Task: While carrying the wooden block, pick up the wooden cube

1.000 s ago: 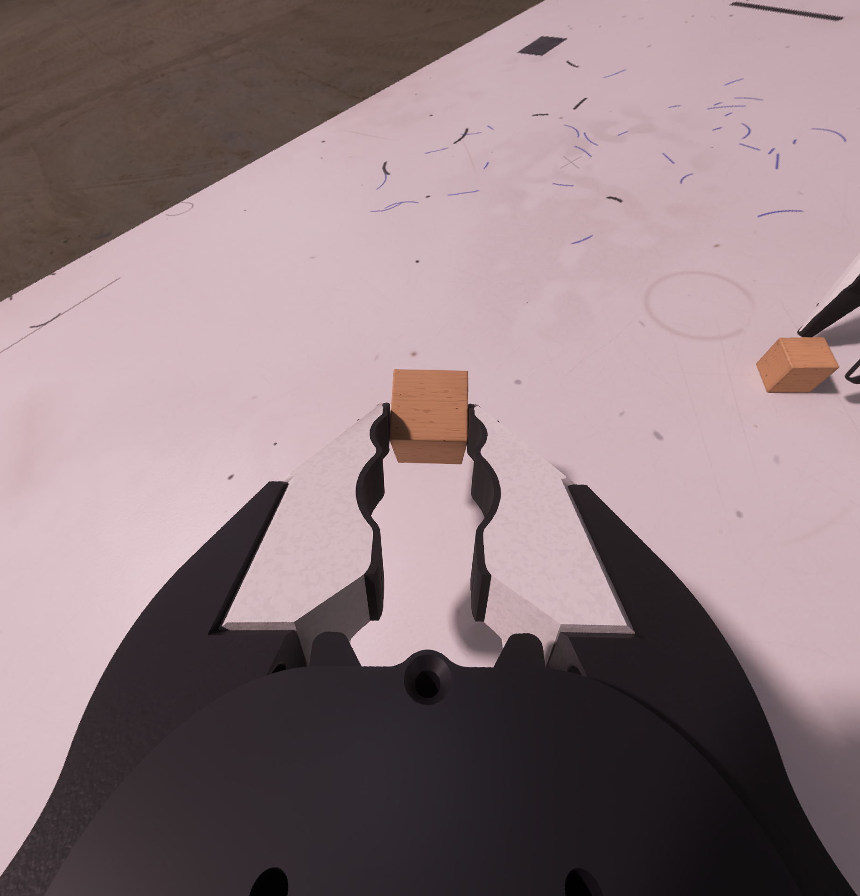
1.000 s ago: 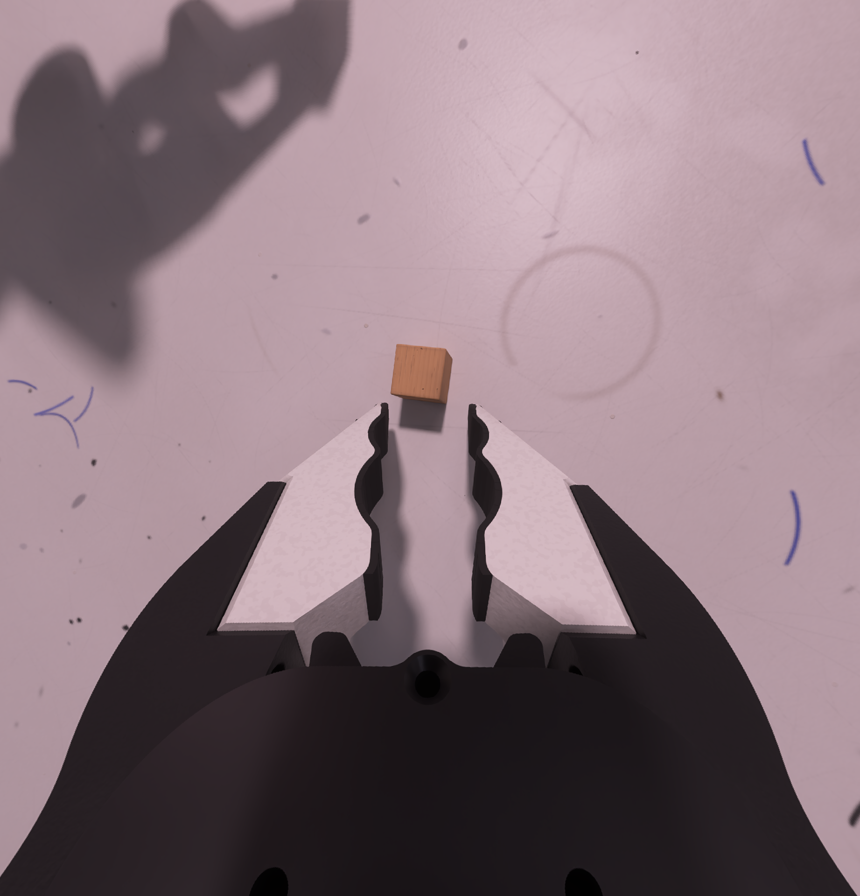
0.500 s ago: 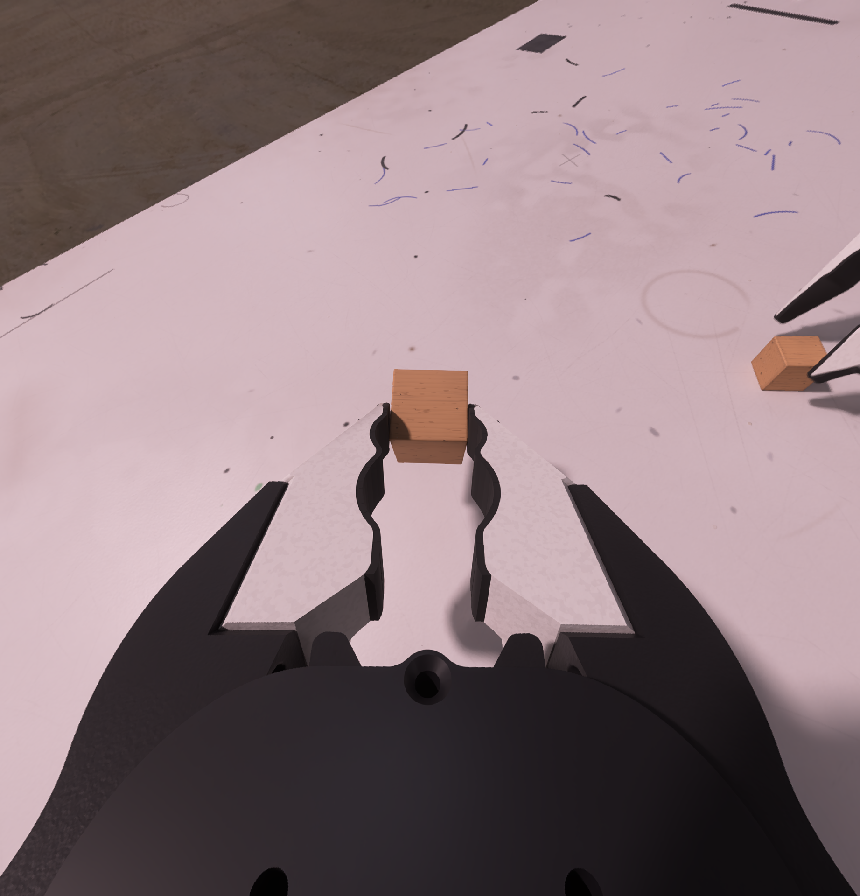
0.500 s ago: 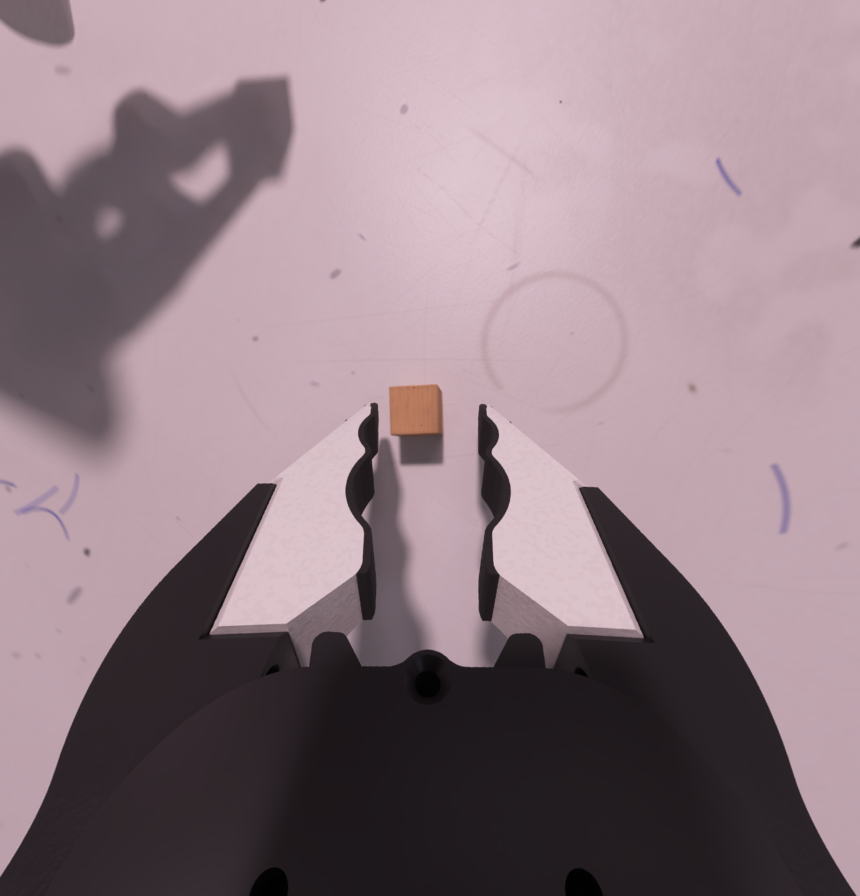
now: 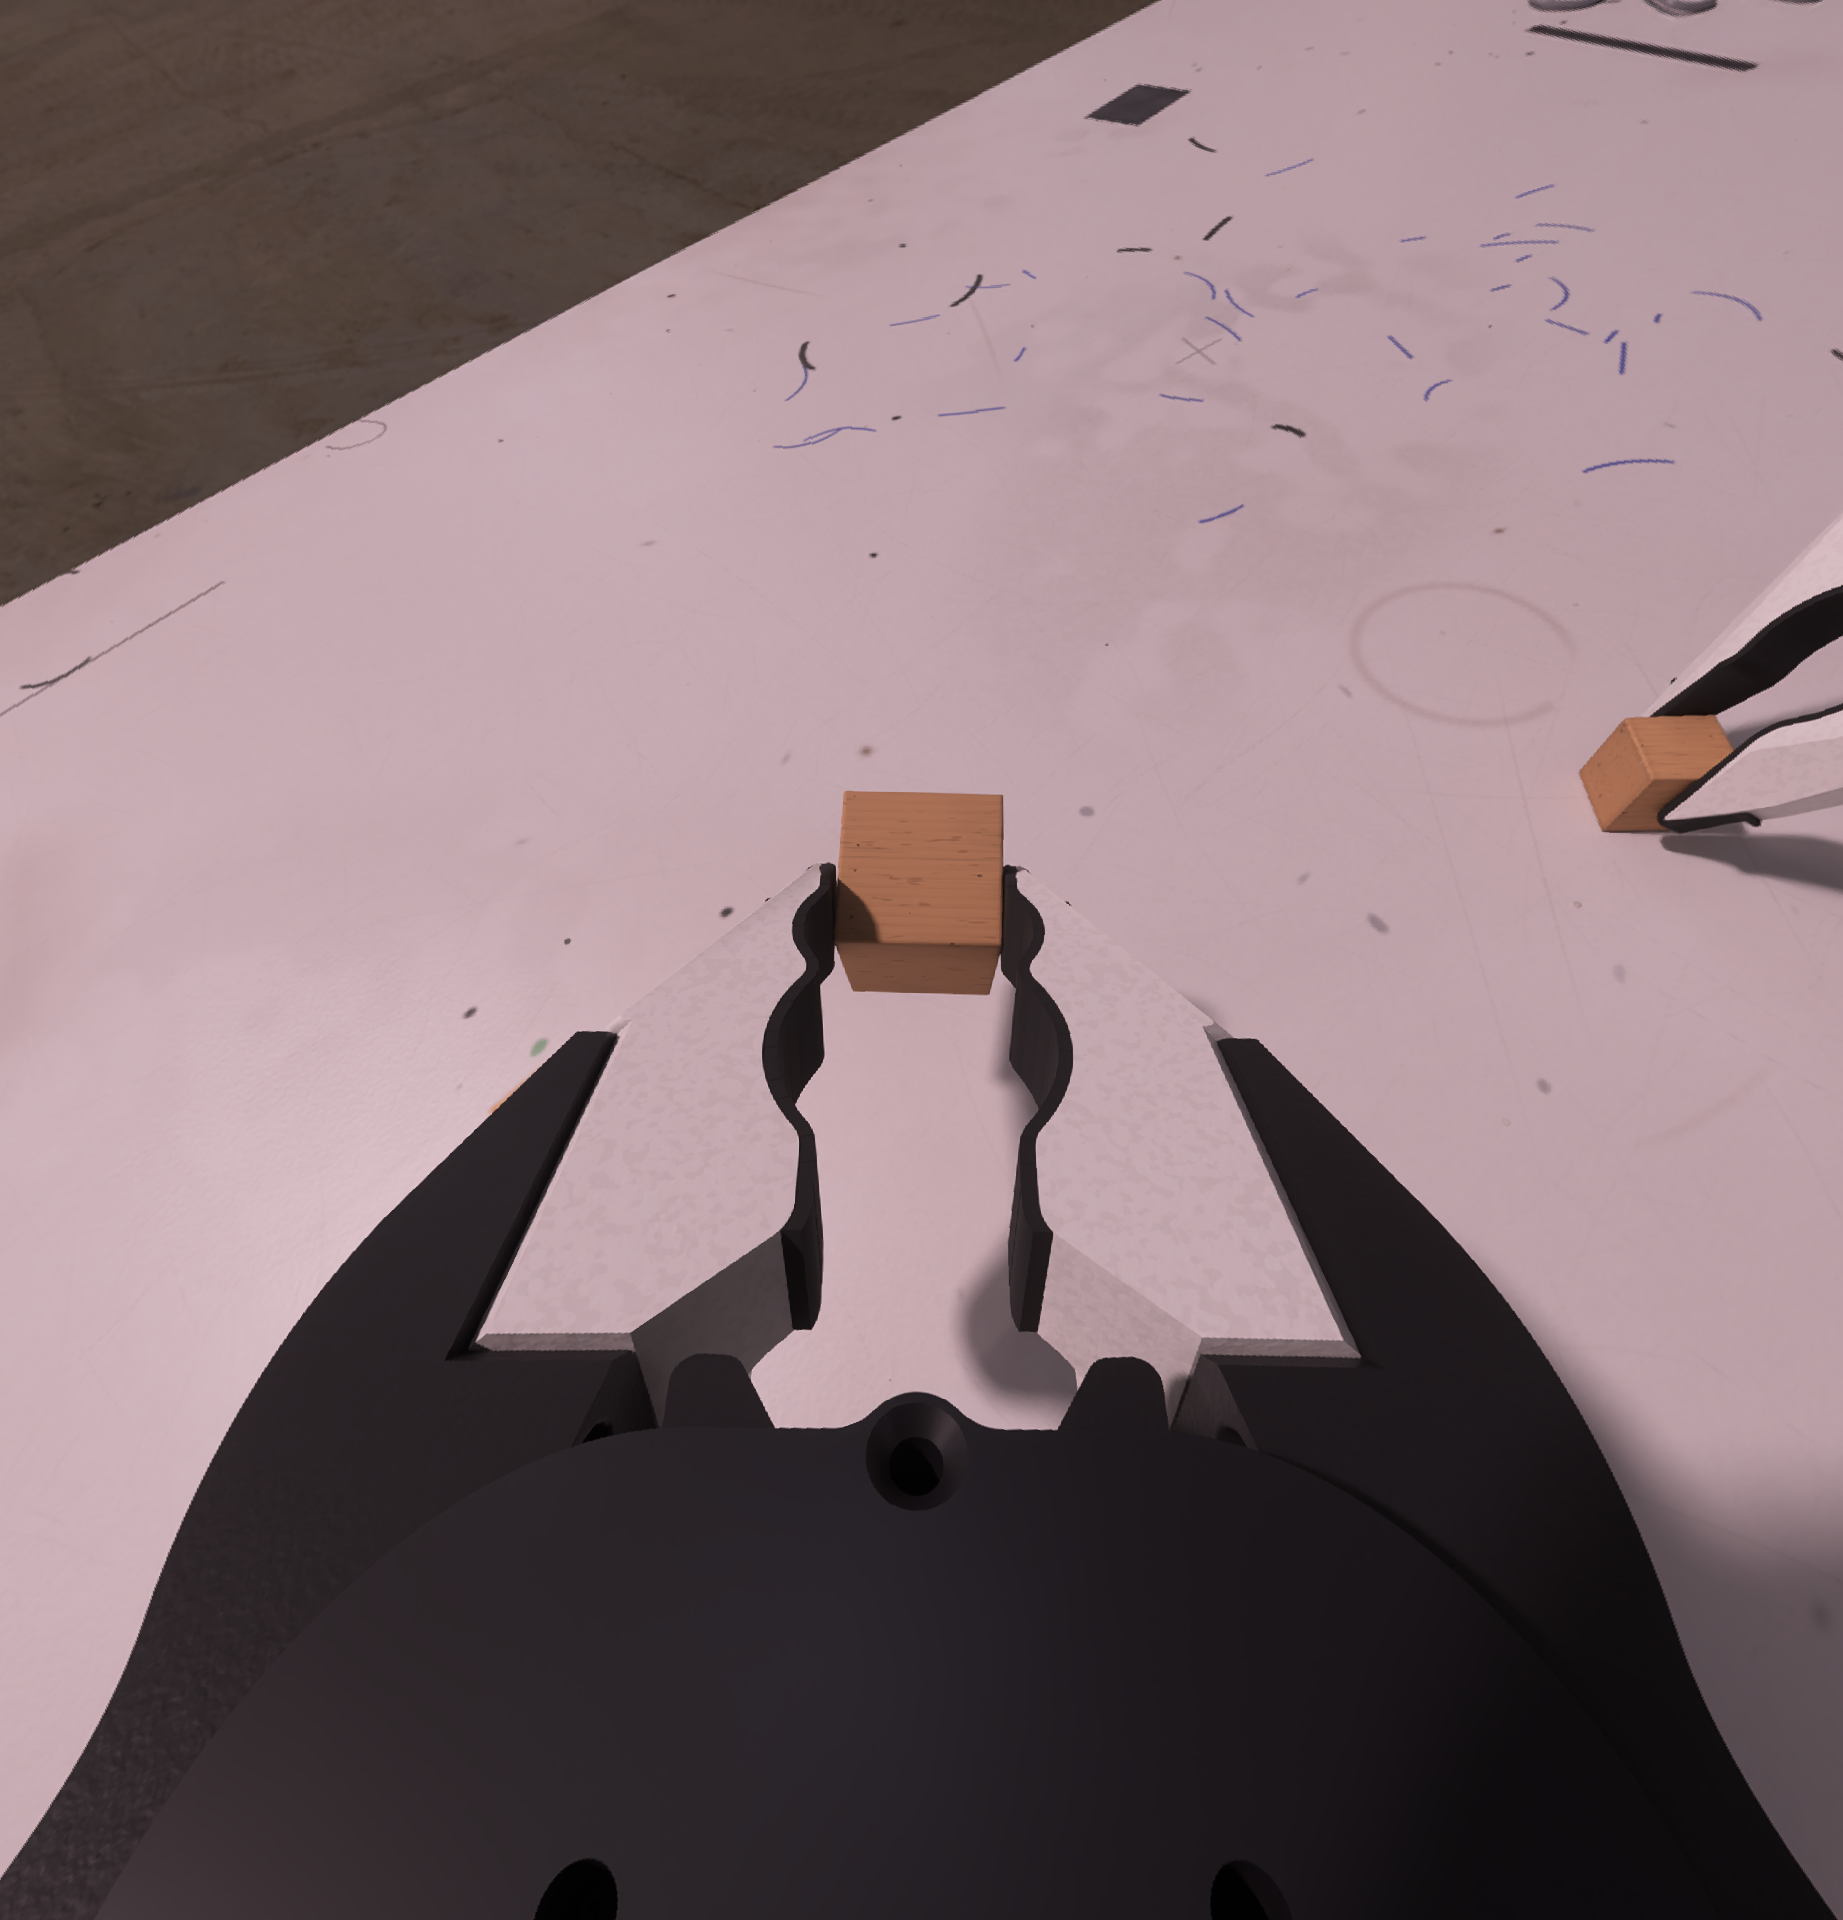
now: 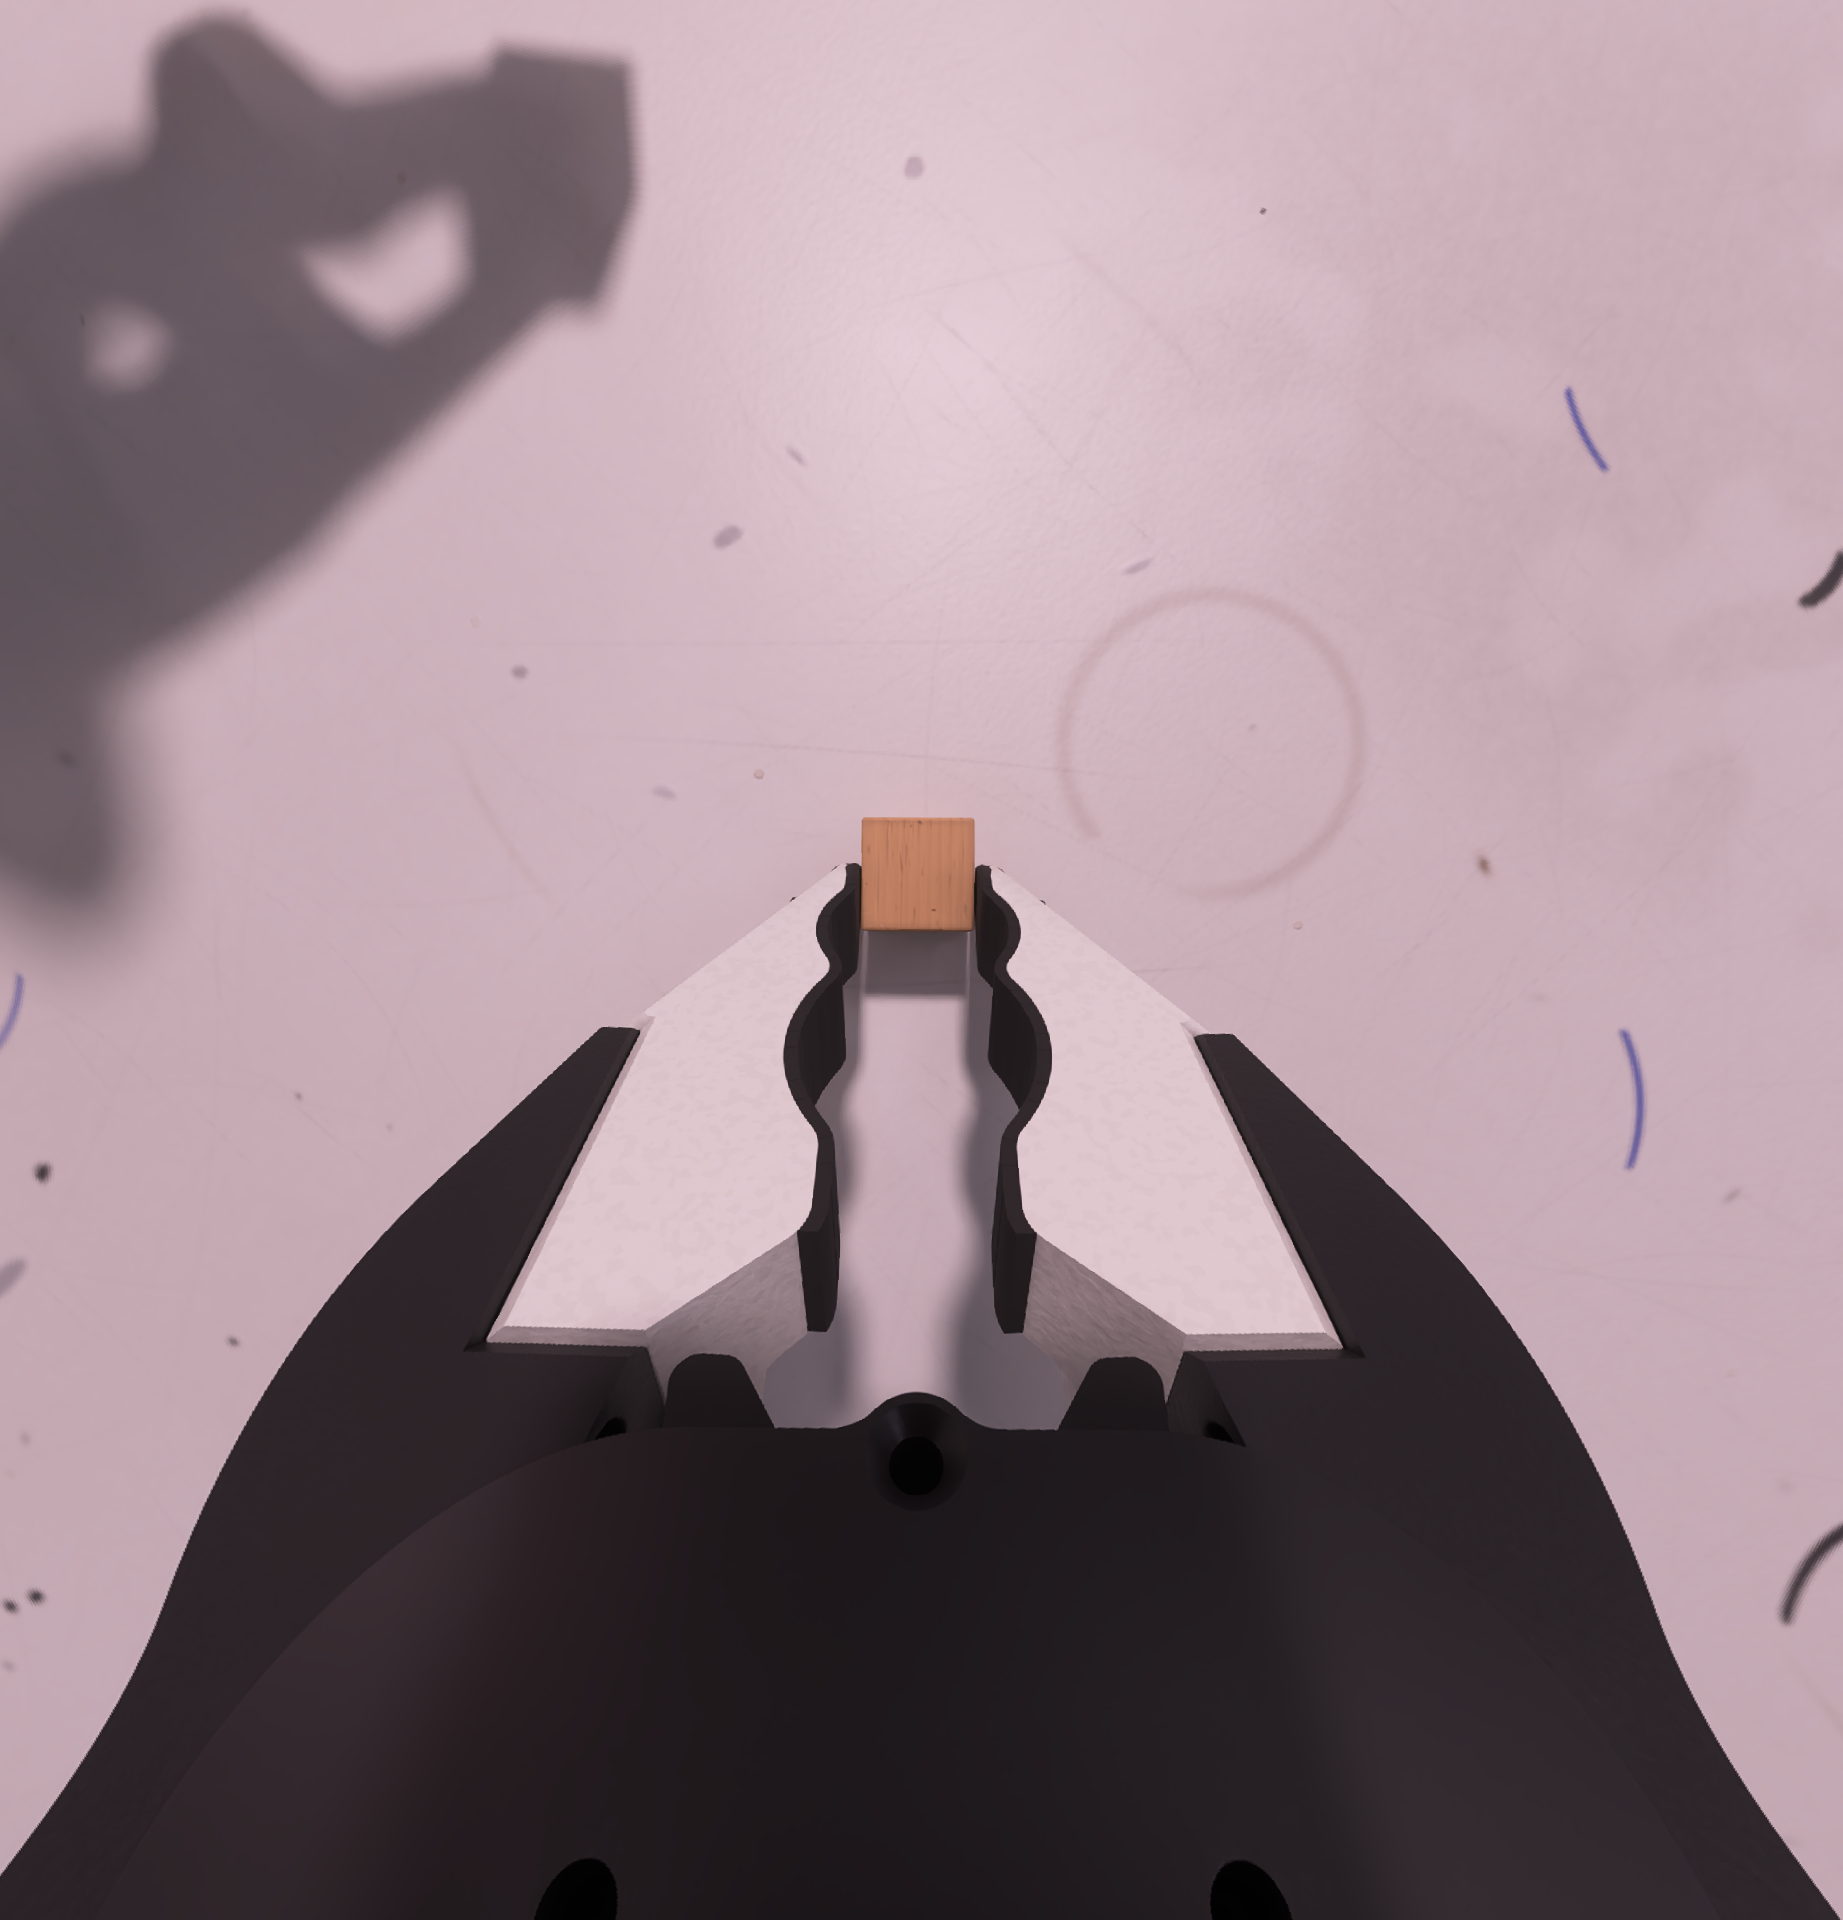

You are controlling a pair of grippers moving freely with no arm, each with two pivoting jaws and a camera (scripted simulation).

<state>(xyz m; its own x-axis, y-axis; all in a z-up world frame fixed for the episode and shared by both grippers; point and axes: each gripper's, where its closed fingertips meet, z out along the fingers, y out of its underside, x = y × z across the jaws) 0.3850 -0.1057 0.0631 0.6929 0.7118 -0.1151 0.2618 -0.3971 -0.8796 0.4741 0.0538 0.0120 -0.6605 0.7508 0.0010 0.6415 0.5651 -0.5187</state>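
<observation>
My left gripper (image 5: 917,885) is shut on the wooden block (image 5: 919,862) at its fingertips and holds it above the pale pink table (image 5: 481,831). The wooden cube (image 6: 917,873) sits between the fingertips of my right gripper (image 6: 917,888), and both pads touch its sides. In the left wrist view the same cube (image 5: 1644,779) is at the right edge, low at the table surface. The right gripper's fingers (image 5: 1790,779) close around it from the right.
The table's far-left edge runs diagonally, with dark floor (image 5: 273,208) beyond it. Pen scribbles (image 5: 1312,312) and a faint ring mark (image 5: 1462,655) lie on the surface. The left gripper's shadow (image 6: 221,416) falls at the upper left of the right wrist view.
My right gripper came down over the cube, first opened a little wider, then closed its fingers on it. My left gripper has stayed nearly still with the block.
</observation>
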